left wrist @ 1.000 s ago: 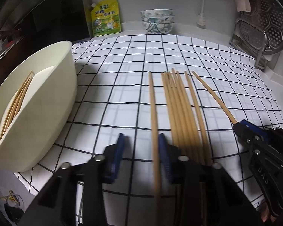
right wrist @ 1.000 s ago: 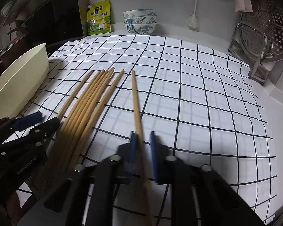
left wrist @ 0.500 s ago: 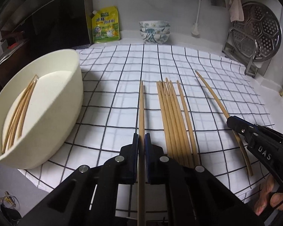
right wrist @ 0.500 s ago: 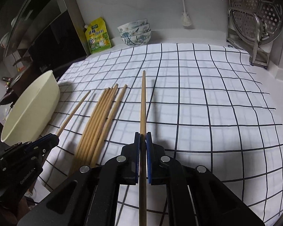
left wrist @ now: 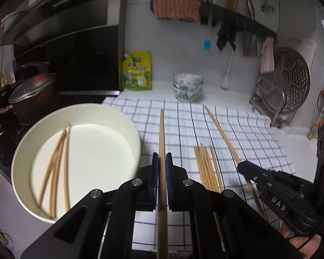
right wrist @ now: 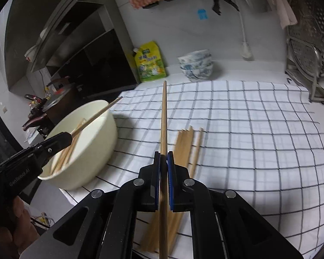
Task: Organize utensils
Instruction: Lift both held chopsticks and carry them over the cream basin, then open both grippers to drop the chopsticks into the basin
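Chopsticks of pale wood: from the left wrist, the left hand-held gripper (left wrist: pixel 162 168) clenches one chopstick (left wrist: pixel 161 133); three lie in the cream round bowl (left wrist: pixel 23 151), six in a bundle (left wrist: pixel 207 168) on the checked cloth (left wrist: pixel 248 138) (desk beneath). Right hand-held gripper (left wrist: pixel 240 166), marked "DAS", grasps another.

From the right wrist, its chopstick (right wrist: pixel 163 116) points forward; the left one reads "GenRobot.AI".

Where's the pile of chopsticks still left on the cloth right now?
The loose chopsticks lie on the checked cloth, right of the cream bowl, between the left gripper and right gripper in the left wrist view.
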The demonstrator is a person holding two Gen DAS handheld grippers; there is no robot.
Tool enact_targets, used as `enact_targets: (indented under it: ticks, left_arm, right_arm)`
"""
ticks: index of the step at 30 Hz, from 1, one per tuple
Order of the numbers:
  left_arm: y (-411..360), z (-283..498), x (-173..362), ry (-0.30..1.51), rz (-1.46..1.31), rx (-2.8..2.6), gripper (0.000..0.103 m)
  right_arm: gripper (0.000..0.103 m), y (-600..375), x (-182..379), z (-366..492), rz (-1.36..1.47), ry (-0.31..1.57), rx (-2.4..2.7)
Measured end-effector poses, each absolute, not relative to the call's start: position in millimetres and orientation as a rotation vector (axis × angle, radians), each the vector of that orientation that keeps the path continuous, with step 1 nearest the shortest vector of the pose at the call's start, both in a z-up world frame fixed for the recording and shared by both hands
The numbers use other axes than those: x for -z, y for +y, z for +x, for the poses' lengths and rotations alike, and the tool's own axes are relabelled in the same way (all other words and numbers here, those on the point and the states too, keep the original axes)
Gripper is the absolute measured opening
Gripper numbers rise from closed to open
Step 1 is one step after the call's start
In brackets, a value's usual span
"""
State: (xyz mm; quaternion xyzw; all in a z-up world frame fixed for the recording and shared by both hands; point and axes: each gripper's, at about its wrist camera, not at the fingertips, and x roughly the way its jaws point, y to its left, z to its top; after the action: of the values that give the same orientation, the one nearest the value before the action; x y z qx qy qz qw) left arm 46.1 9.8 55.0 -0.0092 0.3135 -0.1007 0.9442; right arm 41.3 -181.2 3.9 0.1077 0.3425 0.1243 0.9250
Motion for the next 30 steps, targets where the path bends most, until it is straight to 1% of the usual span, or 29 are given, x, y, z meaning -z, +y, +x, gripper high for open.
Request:
enact_targets:
  ticks: [5,9,15,21,26,28,29,30]
  left_arm:
    - [53,55,-70,0.597,-0.047,0.139,0.008]
    - [96,69,-59,0.617,-0.050,0.040,0.008]
    - [145,90,-34,0.676,-0.058,-0.042,0.008]
    - [169,108,-12,0.734,-0.076,-0.071,0.008]
    - [178,117,-2,0.763,-0.091,-0.082,0.008]
    - [181,118,0,0.770,-0.105,-0.095,0.010]
    - [182,118,0,0.773,-0.112,-0.096,0.014]
    - [184,118,1,0.776,-0.119,-0.098,0.023]
  right_arm:
    - [0.006,-138,-21,60,0.182,0.692,-0.318]
    - [0.006,-95,-25,80,0.160,0.707,-0.383]
    - [0.006,-31,-15,112,0.115,0.768,-0.465]
    - [0.006,18,1,136,0.054,0.848,-0.506]
    - [0.006,36,14,148,0.029,0.900,-0.509]
    - [0.007,38,17,151,0.031,0.912,-0.505]
    - [0.007,37,18,152,0.034,0.914,-0.506]
    - [0.009,36,17,152,0.039,0.909,-0.507]
